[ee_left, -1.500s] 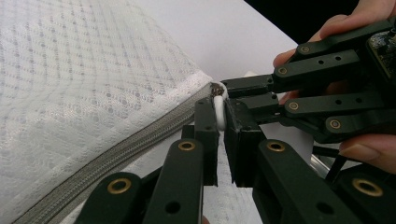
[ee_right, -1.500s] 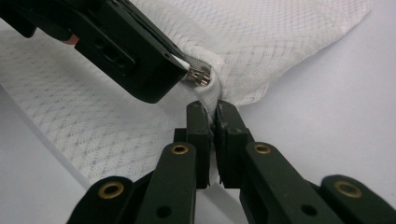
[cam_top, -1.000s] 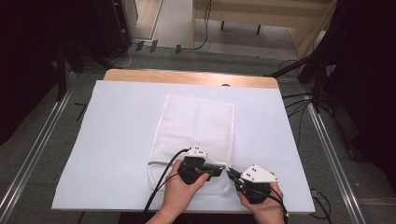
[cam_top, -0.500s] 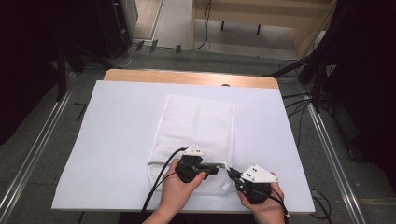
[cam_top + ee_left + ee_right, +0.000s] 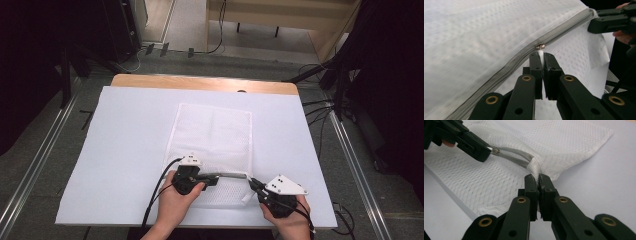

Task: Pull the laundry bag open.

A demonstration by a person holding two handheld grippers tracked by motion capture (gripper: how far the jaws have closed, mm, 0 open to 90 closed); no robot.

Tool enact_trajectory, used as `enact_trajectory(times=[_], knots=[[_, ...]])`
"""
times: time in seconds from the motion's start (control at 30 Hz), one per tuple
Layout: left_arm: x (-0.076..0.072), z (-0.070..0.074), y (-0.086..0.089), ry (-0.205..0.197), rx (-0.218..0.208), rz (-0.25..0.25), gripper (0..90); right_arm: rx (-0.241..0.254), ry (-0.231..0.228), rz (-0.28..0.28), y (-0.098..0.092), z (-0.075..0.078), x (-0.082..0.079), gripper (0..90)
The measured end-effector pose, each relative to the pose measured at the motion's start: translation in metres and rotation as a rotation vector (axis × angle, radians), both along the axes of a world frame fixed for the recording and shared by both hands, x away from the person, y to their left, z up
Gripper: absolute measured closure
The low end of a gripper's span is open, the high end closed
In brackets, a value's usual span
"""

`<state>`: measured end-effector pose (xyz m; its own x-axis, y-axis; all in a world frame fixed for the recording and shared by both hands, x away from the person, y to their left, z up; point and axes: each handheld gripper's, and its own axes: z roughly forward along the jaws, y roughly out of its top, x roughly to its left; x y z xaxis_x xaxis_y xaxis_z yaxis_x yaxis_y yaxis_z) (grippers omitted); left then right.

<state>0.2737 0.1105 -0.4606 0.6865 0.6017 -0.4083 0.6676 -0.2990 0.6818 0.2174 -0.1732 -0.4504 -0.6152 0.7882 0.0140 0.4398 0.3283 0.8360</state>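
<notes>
High view: both hands low, near edge; left tongs (image 5: 216,179) clenched on zip pull (image 5: 540,53), right tongs (image 5: 253,184) on bag corner (image 5: 535,167).

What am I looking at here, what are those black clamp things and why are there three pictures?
A person sits at a table covered in white and holds a hand-operated gripper in each hand. One picture looks down from above; the other two come from cameras riding on each gripper, looking along its black jaws. A white mesh zipper bag lies flat on the table. The left gripper is shut on the white zipper pull, and the right gripper pinches the bag's fabric at the end of the zipper.
</notes>
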Motion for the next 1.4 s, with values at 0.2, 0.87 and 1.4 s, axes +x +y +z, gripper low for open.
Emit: enact_trajectory(times=[0.2,0.87,1.4], knots=[[-0.004,0.0,0.025,-0.001,0.01,0.029,87.7,0.0,0.002,-0.004,-0.002,0.001,0.001,88.0],[-0.013,-0.001,0.099,0.014,0.039,0.144,87.7,0.008,0.015,-0.05,-0.013,0.003,0.003,88.0],[-0.024,-0.004,0.134,0.04,0.044,0.19,87.7,0.003,0.023,-0.059,-0.017,0.002,0.006,88.0]])
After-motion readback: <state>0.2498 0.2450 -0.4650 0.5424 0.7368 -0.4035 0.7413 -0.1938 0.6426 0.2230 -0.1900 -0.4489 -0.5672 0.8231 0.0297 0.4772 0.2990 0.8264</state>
